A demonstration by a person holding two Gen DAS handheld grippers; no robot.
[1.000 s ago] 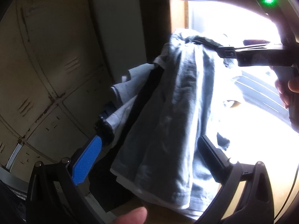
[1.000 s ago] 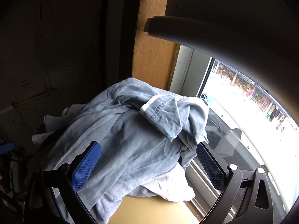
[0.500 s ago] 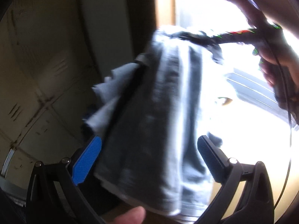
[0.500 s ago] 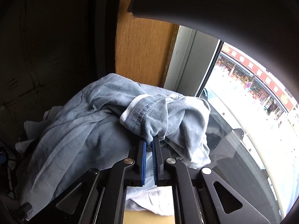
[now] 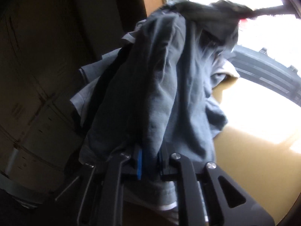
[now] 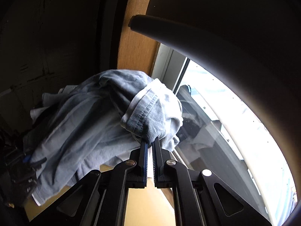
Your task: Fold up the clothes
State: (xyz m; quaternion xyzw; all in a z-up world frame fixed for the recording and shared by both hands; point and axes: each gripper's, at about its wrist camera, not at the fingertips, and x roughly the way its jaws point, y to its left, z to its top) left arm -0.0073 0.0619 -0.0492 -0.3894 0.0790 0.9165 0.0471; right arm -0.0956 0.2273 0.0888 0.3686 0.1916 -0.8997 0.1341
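A grey-blue garment (image 5: pixel 169 86) with a pale hem hangs stretched between my two grippers above a tan table. My left gripper (image 5: pixel 148 162) is shut on a fold at the garment's lower end. My right gripper (image 6: pixel 149 145) is shut on a stitched hem at the other end of the garment (image 6: pixel 79 124). In the left wrist view the right gripper (image 5: pixel 244 12) shows blurred at the top, holding the cloth up. In the right wrist view the left gripper (image 6: pixel 26 160) shows dimly at the far left, at the cloth's lower end.
The tan table (image 5: pixel 244 169) lies under the cloth, also in the right wrist view (image 6: pixel 148 203). Dark metal lockers (image 5: pixel 37 94) stand at the left. A bright window (image 6: pixel 235 124) and a wooden panel (image 6: pixel 135 43) lie beyond. More cloth (image 5: pixel 88 90) lies behind the garment.
Both grippers were open around the garment a second ago. The right one shut on the hem first, then the left one shut on the lower fold. The garment now hangs lifted between them.
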